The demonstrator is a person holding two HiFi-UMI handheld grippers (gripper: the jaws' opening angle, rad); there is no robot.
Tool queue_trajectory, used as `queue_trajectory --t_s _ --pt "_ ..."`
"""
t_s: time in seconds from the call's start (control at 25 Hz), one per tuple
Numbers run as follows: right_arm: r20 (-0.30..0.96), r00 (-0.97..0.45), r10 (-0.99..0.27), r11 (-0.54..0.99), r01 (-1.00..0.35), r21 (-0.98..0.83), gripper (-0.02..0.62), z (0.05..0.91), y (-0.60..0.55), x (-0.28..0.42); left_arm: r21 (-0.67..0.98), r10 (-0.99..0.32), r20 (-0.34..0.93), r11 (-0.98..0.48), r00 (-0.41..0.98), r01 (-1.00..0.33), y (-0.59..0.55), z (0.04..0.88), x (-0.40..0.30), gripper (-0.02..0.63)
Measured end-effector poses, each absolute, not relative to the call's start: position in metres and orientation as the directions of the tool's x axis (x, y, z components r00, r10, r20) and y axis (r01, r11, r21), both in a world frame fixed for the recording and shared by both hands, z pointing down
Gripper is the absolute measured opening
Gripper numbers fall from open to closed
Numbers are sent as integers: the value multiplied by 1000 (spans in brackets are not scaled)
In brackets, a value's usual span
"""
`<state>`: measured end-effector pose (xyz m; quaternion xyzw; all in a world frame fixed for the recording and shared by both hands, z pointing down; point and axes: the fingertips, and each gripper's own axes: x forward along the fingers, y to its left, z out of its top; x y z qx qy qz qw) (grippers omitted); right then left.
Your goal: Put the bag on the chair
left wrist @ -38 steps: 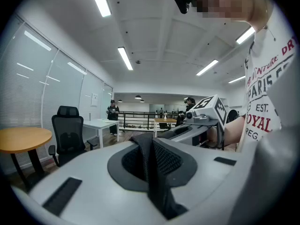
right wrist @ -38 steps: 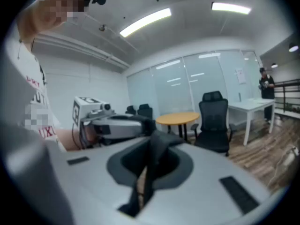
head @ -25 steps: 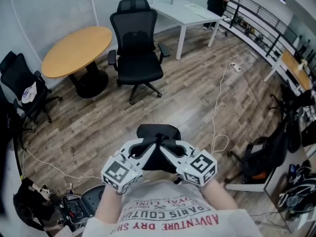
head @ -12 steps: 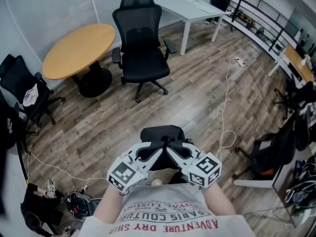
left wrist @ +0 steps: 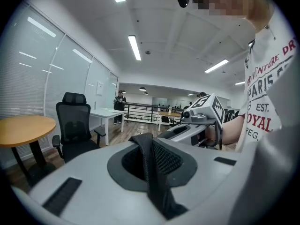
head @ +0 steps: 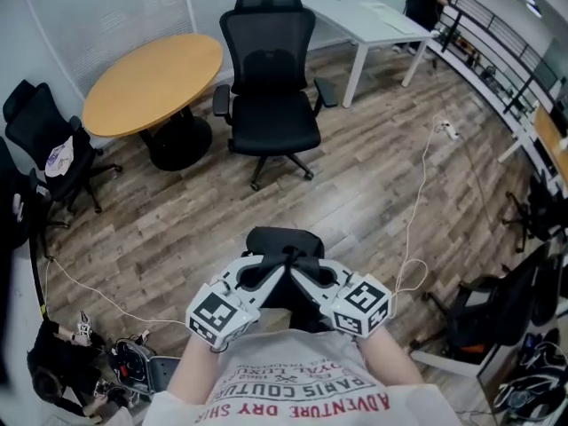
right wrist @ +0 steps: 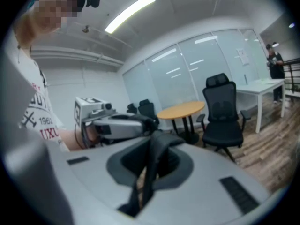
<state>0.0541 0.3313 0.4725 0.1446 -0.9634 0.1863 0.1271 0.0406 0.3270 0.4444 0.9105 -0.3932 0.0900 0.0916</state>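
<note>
**A:** Where is the bag?

**B:** The bag (head: 284, 240) hangs from my two grippers, close in front of my chest and over the floor (head: 373, 176). It is not on the chair (head: 271, 105), which stands well apart, beyond it.

**A:** What are your fingers doing?

**B:** My left gripper (left wrist: 151, 165) has its jaws pressed together on a strap (left wrist: 158, 189) of the bag. My right gripper (right wrist: 157, 161) is pinched on a black strap in the same way. In the head view the two sets of tips meet right over the bag's top.

**A:** What is inside the bag?

**B:** I cannot tell. No view looks into it. From above I see only its dark, rounded top.

**A:** And the materials?

**B:** The bag is black and soft. The strap in my left jaws is flat, with a coarse mesh weave on one face. My jaws are smooth grey plastic with a dark oval hollow around the strap. The chair is black, with a mesh back, a headrest, armrests and a star base. Its seat is bare. Just beside it stands a round table (head: 155, 78) with an orange wood top on a dark pedestal. On its other side is a white table (head: 368, 20) that is rectangular. The floor is grey-brown planks, with a thin white cable (head: 422, 185) trailing over it.
</note>
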Motion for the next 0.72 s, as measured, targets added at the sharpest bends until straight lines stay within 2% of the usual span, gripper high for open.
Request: queue_trajectory --t_s 0.4,0.72 --pt "299 -951 -79 944 -168 -285 40 473 196 62 85 -749 262 -610 609 -788 190 447 44 52" --pt "312 -945 -102 944 -191 -268 39 469 102 85 79 -759 259 -599 597 -797 107 447 67 52"
